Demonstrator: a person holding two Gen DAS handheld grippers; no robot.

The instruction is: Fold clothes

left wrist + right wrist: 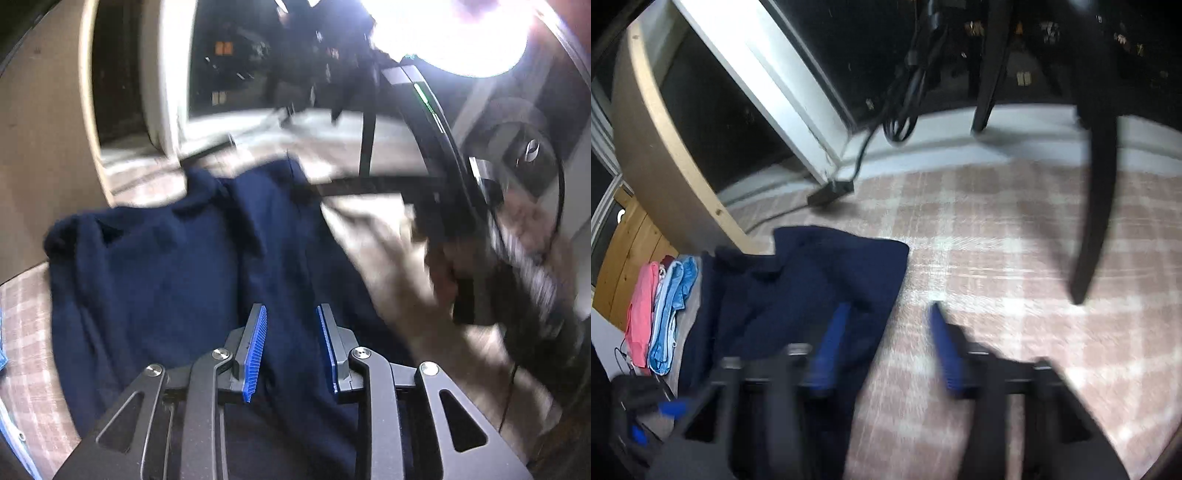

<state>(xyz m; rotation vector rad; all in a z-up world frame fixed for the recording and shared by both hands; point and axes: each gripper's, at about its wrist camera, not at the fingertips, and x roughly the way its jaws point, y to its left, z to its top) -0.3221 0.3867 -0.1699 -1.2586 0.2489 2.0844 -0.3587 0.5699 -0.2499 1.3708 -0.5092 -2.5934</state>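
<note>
1. My left claw [291, 347], fingers apart and gripping nothing, hangs over the dark navy cloth garment [177, 273].
2. My right claw [886, 347], also apart, has the garment's right edge just left of it on the pink plaid surface [1015, 258].

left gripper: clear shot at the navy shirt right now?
Probably yes. The left gripper hangs open directly over the navy shirt, with cloth showing between its blue pads and nothing lying on top. The right gripper sits off at the shirt's edge, out of the way.
</note>
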